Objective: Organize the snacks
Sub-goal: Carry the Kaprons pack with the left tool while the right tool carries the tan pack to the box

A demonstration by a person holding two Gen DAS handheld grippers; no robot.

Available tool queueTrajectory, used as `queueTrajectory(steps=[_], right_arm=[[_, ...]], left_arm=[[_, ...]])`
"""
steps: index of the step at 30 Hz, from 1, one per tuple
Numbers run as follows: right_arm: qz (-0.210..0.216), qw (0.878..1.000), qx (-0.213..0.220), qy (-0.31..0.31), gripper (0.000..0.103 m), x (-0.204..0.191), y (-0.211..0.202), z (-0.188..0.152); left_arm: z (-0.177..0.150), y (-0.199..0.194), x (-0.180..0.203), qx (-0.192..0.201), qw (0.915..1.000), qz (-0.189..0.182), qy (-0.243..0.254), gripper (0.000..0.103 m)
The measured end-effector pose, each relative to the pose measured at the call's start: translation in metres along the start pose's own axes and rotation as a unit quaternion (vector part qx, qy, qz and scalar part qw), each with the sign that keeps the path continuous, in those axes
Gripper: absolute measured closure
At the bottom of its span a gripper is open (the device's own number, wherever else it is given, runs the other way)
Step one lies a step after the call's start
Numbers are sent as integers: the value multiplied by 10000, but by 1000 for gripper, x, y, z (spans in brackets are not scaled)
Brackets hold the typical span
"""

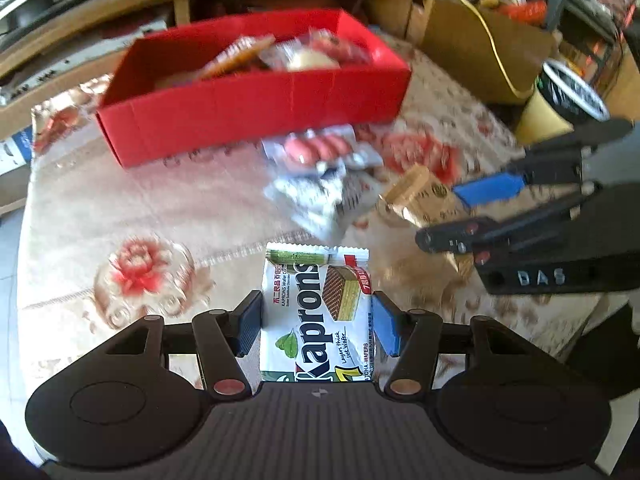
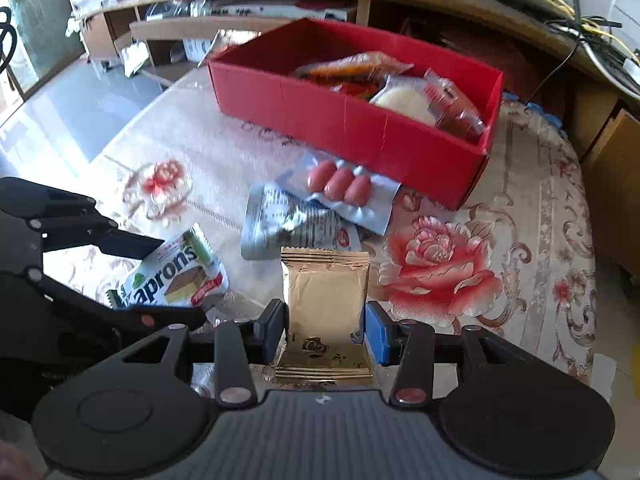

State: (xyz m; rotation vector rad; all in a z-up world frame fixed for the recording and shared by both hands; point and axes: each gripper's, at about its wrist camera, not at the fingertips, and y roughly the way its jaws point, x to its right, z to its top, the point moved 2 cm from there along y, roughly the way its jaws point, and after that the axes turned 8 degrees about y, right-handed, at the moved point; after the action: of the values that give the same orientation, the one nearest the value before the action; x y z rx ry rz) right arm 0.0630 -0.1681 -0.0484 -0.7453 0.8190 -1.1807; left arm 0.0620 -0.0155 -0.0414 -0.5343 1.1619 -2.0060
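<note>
**Two packets held, box still to reach**

While both packets hang in thin side grips, real risk of a drop short of the red box. Left gripper clenched on the wafer packet, fingers pressing only its crinkly edges; could twist or slide out if swung fast. Right gripper clenched on the gold packet, held the same way by its sides; slick foil, so could slip likewise. Grippers close side by side, the right one just right of the left, so might knock together or snag each other's packet on the way to the far box. Near wall of the box stands fairly high; might catch a low-hanging packet and shove the box farther across the table. Loose sausage pack and silver packet lie between grippers and box, the sausage pack just beside the near wall, partly over the silver one; could be swept off by a low pass.

Count: one red box; two packets held, one per gripper; two packets loose on the table; inside the box several wrapped snacks, piled toward its right end, too jumbled to count exactly.
</note>
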Motion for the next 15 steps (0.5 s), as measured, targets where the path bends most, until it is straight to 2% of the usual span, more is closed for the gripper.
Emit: queueTrajectory(steps=[7, 12, 15], right_arm=[[-4, 9993, 357, 147, 68, 1, -19, 9], [5, 9970, 743, 201, 68, -1, -39, 21], [-89, 9950, 957, 266, 68, 2, -44, 32]], left_arm=[[18, -18, -8, 402, 9984, 249, -321, 39], [39, -30, -4, 659, 9967, 441, -191, 39], [48, -28, -10, 776, 9959, 365, -286, 39]])
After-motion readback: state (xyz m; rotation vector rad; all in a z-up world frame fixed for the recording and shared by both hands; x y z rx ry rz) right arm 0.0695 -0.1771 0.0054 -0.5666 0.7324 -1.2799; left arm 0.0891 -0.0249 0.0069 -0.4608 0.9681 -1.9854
